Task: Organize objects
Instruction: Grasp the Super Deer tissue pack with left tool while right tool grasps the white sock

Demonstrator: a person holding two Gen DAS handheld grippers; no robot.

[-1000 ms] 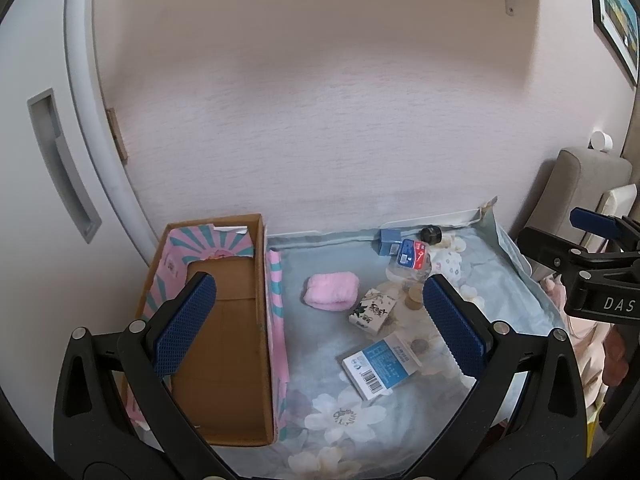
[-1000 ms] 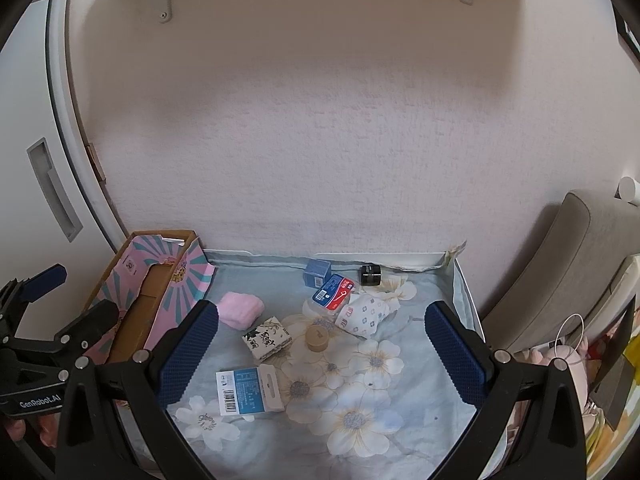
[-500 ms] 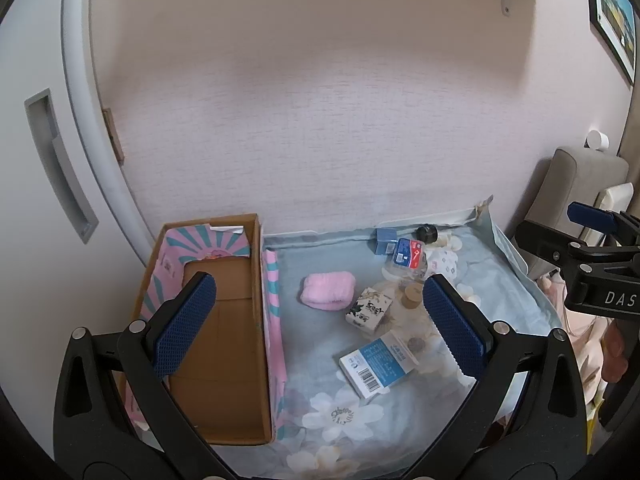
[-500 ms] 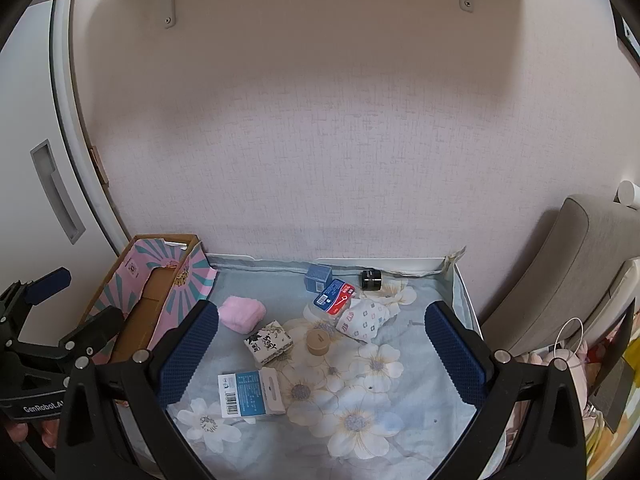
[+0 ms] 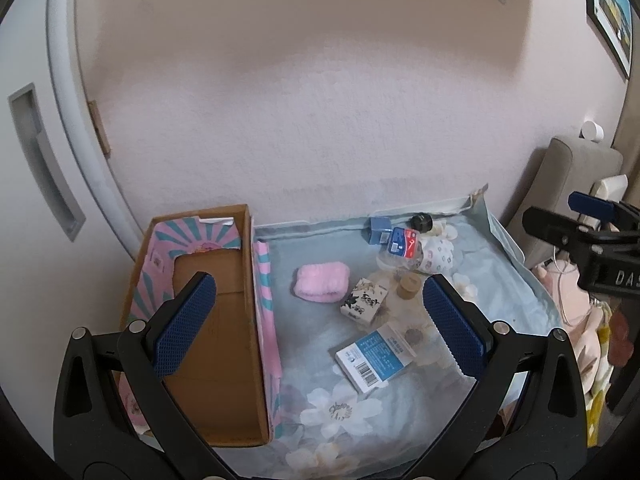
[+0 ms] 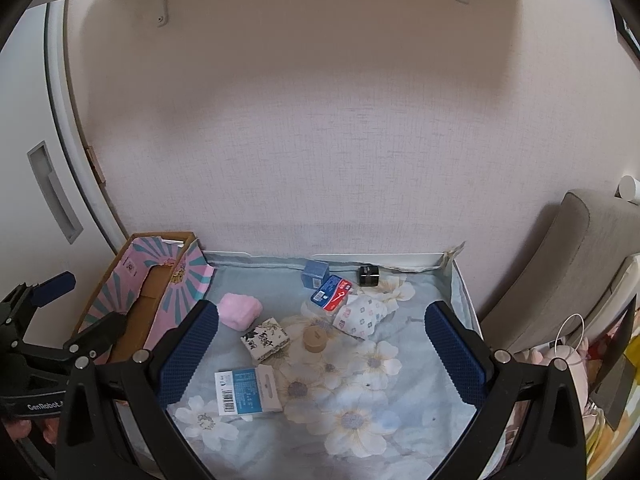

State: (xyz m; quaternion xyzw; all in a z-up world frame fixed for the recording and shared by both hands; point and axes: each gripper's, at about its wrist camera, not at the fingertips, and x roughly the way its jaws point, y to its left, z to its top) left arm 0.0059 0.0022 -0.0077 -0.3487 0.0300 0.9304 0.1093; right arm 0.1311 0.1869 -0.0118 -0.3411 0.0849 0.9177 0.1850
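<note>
Both tools are hanging above a bench draped in a flowered blue cloth (image 6: pixel 360 420), and neither is gripping anything. The left tool (image 5: pixel 320 324) is standing with its two blue pads wide apart. The right tool (image 6: pixel 322 350) is likewise spread open and empty. Judging by the height, both are holding back to survey the clutter before choosing a first item.

Just ahead of the right tool, a blue-and-white barcoded packet (image 6: pixel 248 390) is lying flat. Beyond it are sitting a small black-and-white patterned box (image 6: pixel 266 338), a round tan cap (image 6: pixel 315 338) and a folded pink cloth (image 6: pixel 240 311). Farther off, against the wall, a patterned white pouch (image 6: pixel 360 314), a red-and-blue pack (image 6: pixel 332 293), a little blue box (image 6: pixel 315 274) and a small black cylinder (image 6: pixel 369 275) are bunching together.

To the left of everything, an open cardboard box (image 5: pixel 192 320) with pink-and-teal flaps is waiting, probably as the destination.

The left view is looking straight down into that box and showing its bare brown floor. The right view is catching only its flaps, but is showing the cloth's near right side, and a grey cushion (image 6: pixel 568 264) beyond the bench.
</note>
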